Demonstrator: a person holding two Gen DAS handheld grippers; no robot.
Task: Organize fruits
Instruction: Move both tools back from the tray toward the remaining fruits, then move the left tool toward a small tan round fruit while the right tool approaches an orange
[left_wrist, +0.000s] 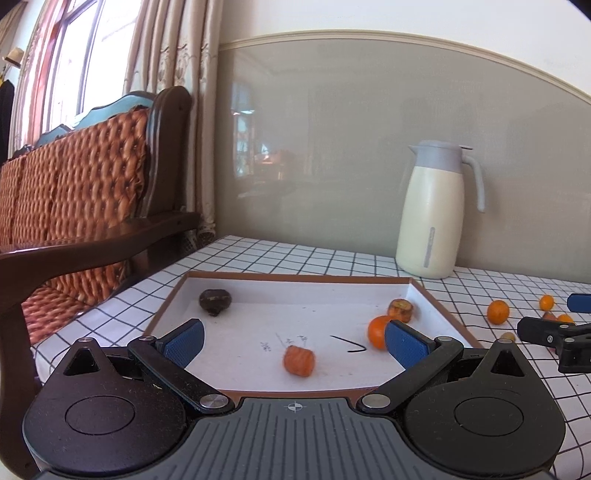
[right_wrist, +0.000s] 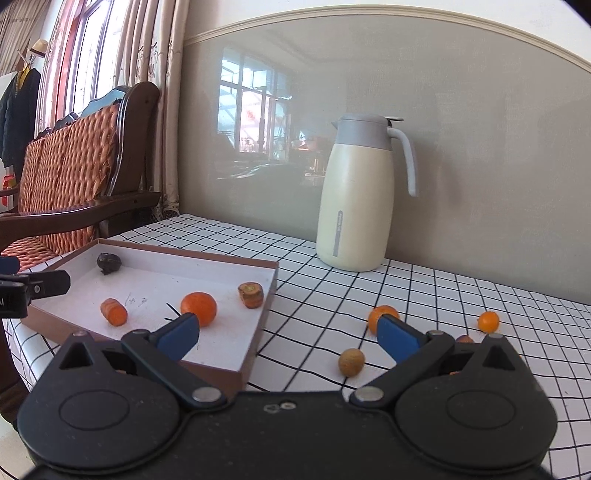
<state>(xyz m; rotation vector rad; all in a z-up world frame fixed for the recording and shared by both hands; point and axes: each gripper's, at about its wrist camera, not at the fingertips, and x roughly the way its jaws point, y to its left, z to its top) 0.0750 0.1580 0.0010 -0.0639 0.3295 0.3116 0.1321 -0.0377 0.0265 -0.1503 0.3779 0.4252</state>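
Observation:
A shallow brown-rimmed white tray (left_wrist: 295, 277) (right_wrist: 271, 291) lies on the checked tablecloth. It holds a dark chestnut (left_wrist: 215, 301) (right_wrist: 109, 263), a carrot piece (left_wrist: 299, 360) (right_wrist: 114, 312), an orange (left_wrist: 376, 330) (right_wrist: 199, 307) and a carrot stub (left_wrist: 402, 309) (right_wrist: 251, 294). On the cloth right of the tray lie an orange (left_wrist: 498, 312) (right_wrist: 380, 314), a small kumquat (left_wrist: 546, 302) (right_wrist: 488, 321), a walnut (right_wrist: 351, 362) and a brown fruit (right_wrist: 464, 339). My left gripper (left_wrist: 293, 341) is open and empty over the tray's near edge. My right gripper (right_wrist: 288, 334) is open and empty, above the tray's right edge.
A cream thermos jug (left_wrist: 437, 210) (right_wrist: 360, 195) stands at the back by the grey wall. A wooden sofa with orange cushions (left_wrist: 85, 195) (right_wrist: 70, 170) borders the table on the left. The right gripper shows at the right edge of the left wrist view (left_wrist: 554, 332).

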